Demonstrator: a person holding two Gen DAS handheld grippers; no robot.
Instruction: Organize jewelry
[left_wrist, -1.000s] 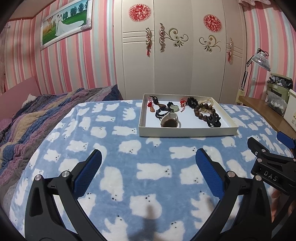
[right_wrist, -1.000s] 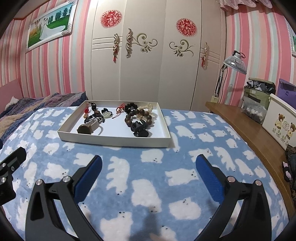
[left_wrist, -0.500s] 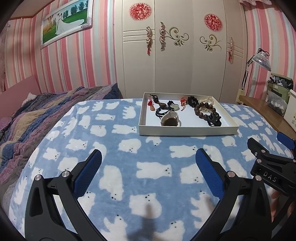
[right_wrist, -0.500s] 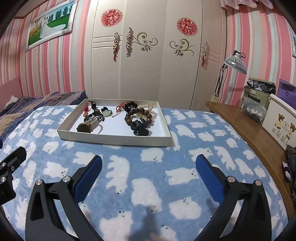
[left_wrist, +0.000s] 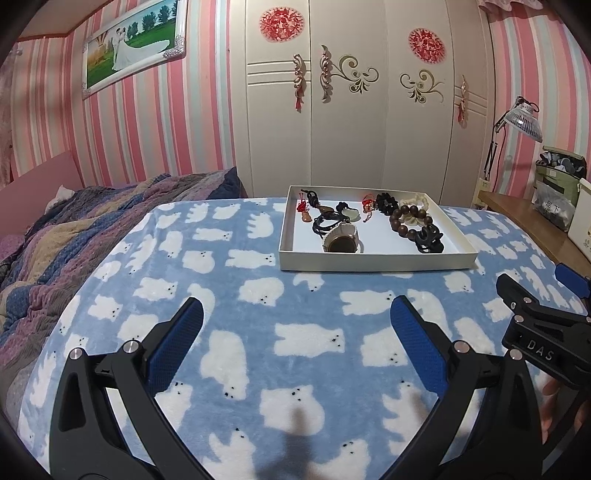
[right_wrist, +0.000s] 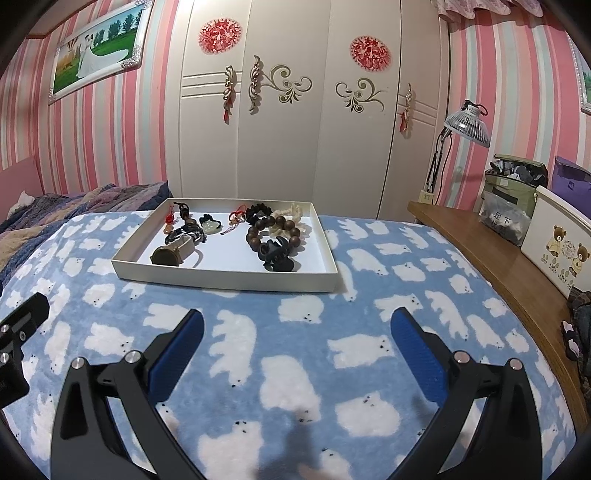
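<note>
A shallow white tray lies on the blue bear-print blanket and holds several jewelry pieces: a dark wooden bead bracelet, a black hair claw, a brown watch-like piece, and corded pendants. The tray also shows in the right wrist view, with the bracelet and hair claw. My left gripper is open and empty, well short of the tray. My right gripper is open and empty too, and shows at the right edge of the left wrist view.
A rumpled striped quilt lies on the bed's left side. A wooden side table on the right carries a bear-print box and bags. A lamp and white wardrobe stand behind.
Both grippers have drawn back and risen slightly, so the tray looks a little farther away. Both stay open and empty. Nothing in the tray has moved.
</note>
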